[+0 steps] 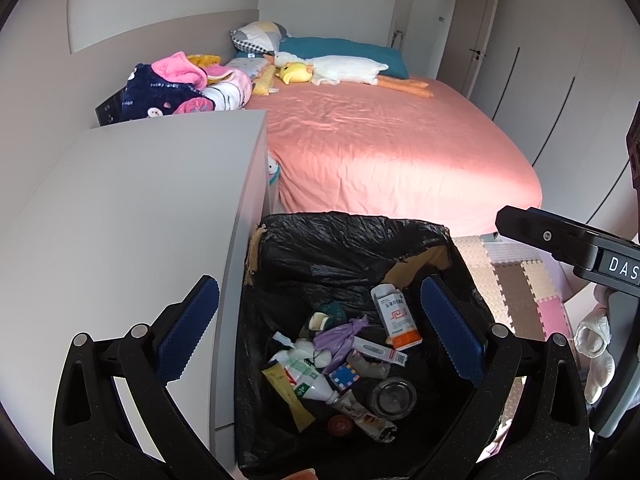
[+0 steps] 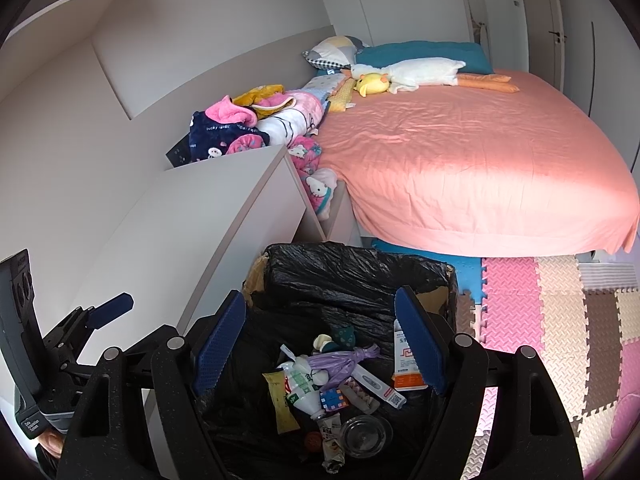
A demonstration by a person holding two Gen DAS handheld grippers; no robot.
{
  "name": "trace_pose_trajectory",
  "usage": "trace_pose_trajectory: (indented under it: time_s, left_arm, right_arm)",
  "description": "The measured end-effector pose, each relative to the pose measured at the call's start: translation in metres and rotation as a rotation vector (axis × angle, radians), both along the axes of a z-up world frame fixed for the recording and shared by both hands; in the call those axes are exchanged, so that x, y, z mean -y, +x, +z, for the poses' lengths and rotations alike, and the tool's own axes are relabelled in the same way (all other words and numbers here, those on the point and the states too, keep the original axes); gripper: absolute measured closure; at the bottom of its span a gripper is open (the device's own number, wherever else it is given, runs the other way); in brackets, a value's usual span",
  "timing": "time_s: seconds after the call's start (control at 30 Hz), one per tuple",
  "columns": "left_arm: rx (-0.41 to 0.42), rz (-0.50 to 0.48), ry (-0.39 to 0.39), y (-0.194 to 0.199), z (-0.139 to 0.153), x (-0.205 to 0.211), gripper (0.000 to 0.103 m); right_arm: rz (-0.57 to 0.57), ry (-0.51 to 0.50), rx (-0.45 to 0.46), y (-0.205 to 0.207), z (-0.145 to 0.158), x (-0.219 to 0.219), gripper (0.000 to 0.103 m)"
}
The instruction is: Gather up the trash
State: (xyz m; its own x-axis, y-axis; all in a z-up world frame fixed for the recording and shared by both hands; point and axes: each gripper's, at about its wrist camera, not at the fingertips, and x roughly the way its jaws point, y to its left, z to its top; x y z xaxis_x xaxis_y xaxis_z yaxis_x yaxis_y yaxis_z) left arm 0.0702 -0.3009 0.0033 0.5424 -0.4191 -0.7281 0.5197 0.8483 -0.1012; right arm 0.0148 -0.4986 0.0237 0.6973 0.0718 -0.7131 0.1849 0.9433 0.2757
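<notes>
While both grippers hang over the cardboard bin lined with a black plastic bag (image 1: 352, 240), nothing sits between either pair of blue pads. Left gripper (image 1: 320, 328) stands wide, empty, its fingers framing the bin's mouth. Right gripper (image 2: 320, 344) is spread wide too, also empty, pointed down into the same bin.

Down in the bag the trash is piled: a white and orange medicine box (image 1: 396, 316) leaning at the right wall, a knotted purple plastic bag (image 1: 340, 334) in the middle, a clear plastic bottle with a green label (image 1: 308, 380) lying on its side, a yellow sachet (image 1: 290, 398) to its left, and a round clear glass jar (image 1: 394, 396) at the near side.

Left of the bin runs a grey cabinet (image 1: 140, 200). Beyond it lies the bed with a pink sheet (image 1: 380, 140), with a white plush goose (image 1: 344, 68) at its far end. Right of the bin, pink and beige foam floor tiles (image 2: 552, 312).
</notes>
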Motion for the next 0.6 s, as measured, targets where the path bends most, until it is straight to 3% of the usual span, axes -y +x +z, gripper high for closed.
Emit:
trace_pose_trajectory:
  time_s: [0.13,0.27,0.6]
  left_arm:
    - [-0.007,-0.009,-0.019,0.0015,0.0020,-0.0012,0.005]
    - [0.041,0.018,0.010,-0.0023,0.0029,-0.0008,0.005]
    - [0.045,-0.004,0.069,-0.0042,-0.0010,0.0082,0.005]
  right_arm:
    - [0.000,0.001,0.000,-0.0006,-0.0004,0.0002,0.025]
    - [-0.001,0.002,-0.001,-0.0015,-0.0015,0.0008,0.025]
    - [-0.003,0.005,-0.004,-0.0024,-0.0029,0.0016,0.025]
